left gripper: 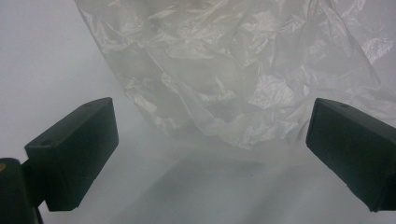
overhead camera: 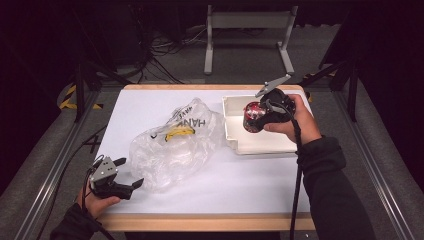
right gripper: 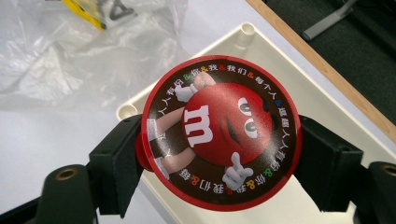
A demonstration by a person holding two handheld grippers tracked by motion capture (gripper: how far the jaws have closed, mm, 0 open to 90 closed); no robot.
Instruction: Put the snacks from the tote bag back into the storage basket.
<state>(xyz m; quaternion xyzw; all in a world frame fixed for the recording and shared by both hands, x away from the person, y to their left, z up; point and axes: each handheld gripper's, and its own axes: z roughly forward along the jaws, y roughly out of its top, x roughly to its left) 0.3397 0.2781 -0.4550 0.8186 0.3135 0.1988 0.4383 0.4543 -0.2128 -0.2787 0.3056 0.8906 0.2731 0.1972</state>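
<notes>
High view: the right gripper [overhead camera: 255, 119] holds a red round candy tub [overhead camera: 251, 117] above the shallow white tray [overhead camera: 260, 146], which sits at the right end of the white table [overhead camera: 225, 190]. Right gripper view: the two black jaws clamp the tub [right gripper: 219, 133] from either side, its printed lid, bearing a red cartoon figure and a ring of characters, facing the camera; the tray [right gripper: 322, 107] lies beneath and behind it, with the table's wooden edge beyond. A crumpled clear plastic bag [overhead camera: 175, 145] with black lettering and a yellow mark lies at the table's middle, just left of the tray. The left gripper [overhead camera: 127, 172] rests at the near left corner, beside the bag. Left gripper view: its jaws stand wide apart with nothing between them, the bag's wrinkled edge [left gripper: 233, 79] just ahead.
</notes>
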